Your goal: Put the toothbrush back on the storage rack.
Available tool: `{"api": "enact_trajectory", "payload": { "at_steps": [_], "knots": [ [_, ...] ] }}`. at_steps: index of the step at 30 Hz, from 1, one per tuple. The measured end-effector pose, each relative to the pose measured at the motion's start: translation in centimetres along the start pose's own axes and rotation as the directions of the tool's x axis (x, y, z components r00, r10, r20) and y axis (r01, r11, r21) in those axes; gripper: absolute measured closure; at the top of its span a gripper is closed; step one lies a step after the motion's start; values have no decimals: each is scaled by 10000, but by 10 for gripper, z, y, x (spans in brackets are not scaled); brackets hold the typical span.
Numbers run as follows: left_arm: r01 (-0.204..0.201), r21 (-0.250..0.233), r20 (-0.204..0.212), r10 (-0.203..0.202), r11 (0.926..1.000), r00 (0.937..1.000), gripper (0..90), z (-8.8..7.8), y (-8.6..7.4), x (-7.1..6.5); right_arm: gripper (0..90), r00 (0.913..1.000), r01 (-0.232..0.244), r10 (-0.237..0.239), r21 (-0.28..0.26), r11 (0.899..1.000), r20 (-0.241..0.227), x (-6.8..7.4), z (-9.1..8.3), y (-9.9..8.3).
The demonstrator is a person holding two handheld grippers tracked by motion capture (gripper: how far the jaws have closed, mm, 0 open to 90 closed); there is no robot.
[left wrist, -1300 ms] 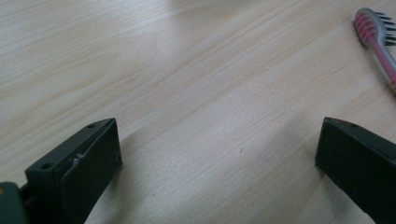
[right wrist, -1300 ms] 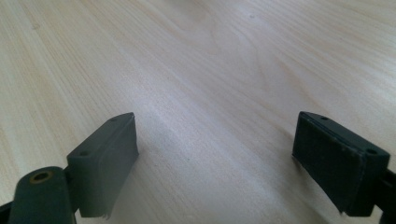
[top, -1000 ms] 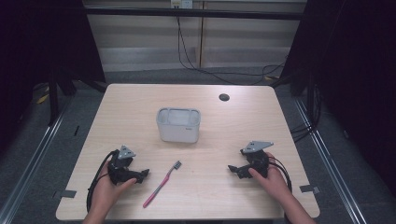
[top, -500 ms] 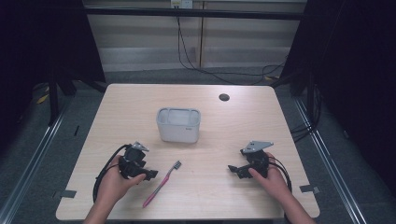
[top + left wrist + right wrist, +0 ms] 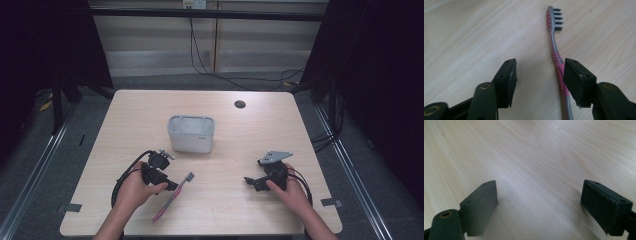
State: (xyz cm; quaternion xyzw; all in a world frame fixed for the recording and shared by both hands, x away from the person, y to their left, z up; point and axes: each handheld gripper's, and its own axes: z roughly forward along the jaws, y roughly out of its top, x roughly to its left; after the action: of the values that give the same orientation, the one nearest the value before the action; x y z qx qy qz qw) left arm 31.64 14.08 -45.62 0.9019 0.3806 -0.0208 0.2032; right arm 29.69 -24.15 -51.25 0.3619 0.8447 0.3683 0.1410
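Observation:
A pink and grey toothbrush (image 5: 166, 206) lies flat on the wooden table (image 5: 250, 135), bristle head toward the far side. My left gripper (image 5: 172, 186) is lowered over its handle. In the left gripper view the toothbrush (image 5: 554, 47) runs up between the jaws, close against the right-hand pad (image 5: 574, 82), with a wide gap to the other pad. The jaws of the left gripper (image 5: 540, 71) have just been closing, but they do not pinch the handle. My right gripper (image 5: 249, 181) rests on the table at the right; in its own view the right gripper (image 5: 539, 202) is open over bare wood.
A pale grey rectangular box (image 5: 191, 134) stands in the middle of the table, beyond both grippers. A dark round grommet (image 5: 240, 104) sits near the far edge. Black frame posts and cables surround the table.
My left hand has moved right, from beside the toothbrush to over its handle. The right hand and its gripper have stayed where they were.

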Motion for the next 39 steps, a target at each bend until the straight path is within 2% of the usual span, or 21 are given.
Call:
{"api": "enact_trajectory", "payload": {
  "at_steps": [5,8,10,12,15,19,22,23,24,25,27,29,30,32,35,39],
  "knots": [
    [-139,467,-44,141,9988,9999,495,6,11,-5,134,10000,3,-3,-1,10000,-1,0,0,0],
    [-106,535,-46,108,9985,9999,518,7,14,-7,134,10000,3,-3,-2,10000,-1,0,0,0],
    [-285,794,-134,297,9964,9995,539,9,20,-9,134,10000,0,0,0,10000,-2,0,0,0],
    [-284,810,-146,297,9963,9995,552,11,21,-11,134,10000,-8,8,1,10000,0,0,0,0],
    [-410,1083,-239,438,9933,9988,580,15,25,-13,134,10000,-8,8,2,10000,-1,0,0,0],
    [-361,1274,-338,407,9912,9986,609,20,31,-16,134,10000,1,-1,-1,10000,-1,0,0,0],
    [-456,1514,-409,523,9874,9978,654,25,33,-19,134,10000,1,-1,-1,10000,-1,0,0,0],
    [-469,1612,-412,542,9858,9977,699,27,34,-20,134,10000,-8,8,3,10000,-2,0,0,0],
    [-478,1631,-434,556,9855,9975,699,28,34,-21,134,10000,-8,8,3,10000,-2,0,0,0],
    [-506,1709,-568,611,9840,9965,747,29,36,-22,134,10000,-7,7,3,10000,0,0,0,0],
    [-473,1723,-583,581,9839,9966,757,29,37,-22,134,10000,-4,4,1,10000,-2,0,0,0],
    [-513,1835,-522,618,9817,9967,834,30,37,-23,134,10000,-3,3,0,10000,-1,0,0,0],
    [-529,1862,-577,646,9811,9962,834,29,37,-23,134,10000,-3,3,0,10000,-1,0,0,0],
    [-503,1619,-527,595,9855,9968,839,29,37,-21,134,10000,-8,8,2,10000,-2,0,0,0],
    [-177,1140,-296,212,9933,9993,841,27,34,-17,134,10000,-10,10,2,10000,-2,0,0,0],
    [85,355,-107,-81,9993,9999,842,15,32,-11,134,10000,-10,10,1,10000,-2,0,0,0]
  ]
}}
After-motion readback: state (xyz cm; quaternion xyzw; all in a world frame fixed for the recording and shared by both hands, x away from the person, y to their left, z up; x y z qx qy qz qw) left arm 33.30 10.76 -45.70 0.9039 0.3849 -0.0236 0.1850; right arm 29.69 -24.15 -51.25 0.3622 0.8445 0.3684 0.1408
